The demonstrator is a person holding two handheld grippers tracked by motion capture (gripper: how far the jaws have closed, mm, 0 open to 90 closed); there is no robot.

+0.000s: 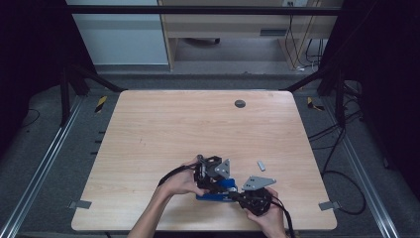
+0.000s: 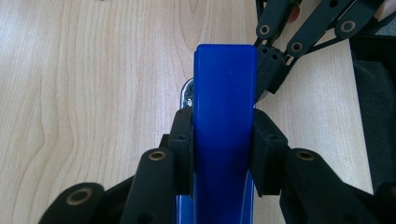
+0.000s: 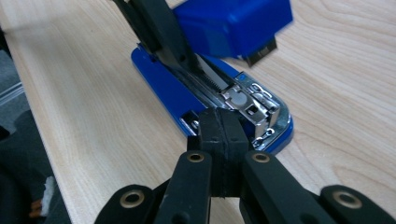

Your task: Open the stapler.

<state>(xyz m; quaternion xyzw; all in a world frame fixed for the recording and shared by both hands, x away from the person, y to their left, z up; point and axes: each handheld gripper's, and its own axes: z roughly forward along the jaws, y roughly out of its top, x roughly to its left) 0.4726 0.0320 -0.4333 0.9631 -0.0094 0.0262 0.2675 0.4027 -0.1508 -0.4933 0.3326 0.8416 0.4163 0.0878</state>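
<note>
Left tool [image 2: 223, 154] clamped (right tool [image 3: 223, 140] closed)

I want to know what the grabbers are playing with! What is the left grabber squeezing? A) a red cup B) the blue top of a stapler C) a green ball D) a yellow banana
B: in the left gripper view the left gripper has its pads pressed on both sides of the blue stapler top, lifted open above the stapler's base.

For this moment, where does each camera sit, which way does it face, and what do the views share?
High view: above the person's side, looking forward and down on the table; both forearms enter from below.
Left gripper view: along its jaws, left gripper clamping the stapler's blue lid.
Right gripper view: along the shut right gripper, at the stapler's open base.
Shared: the stapler.
</note>
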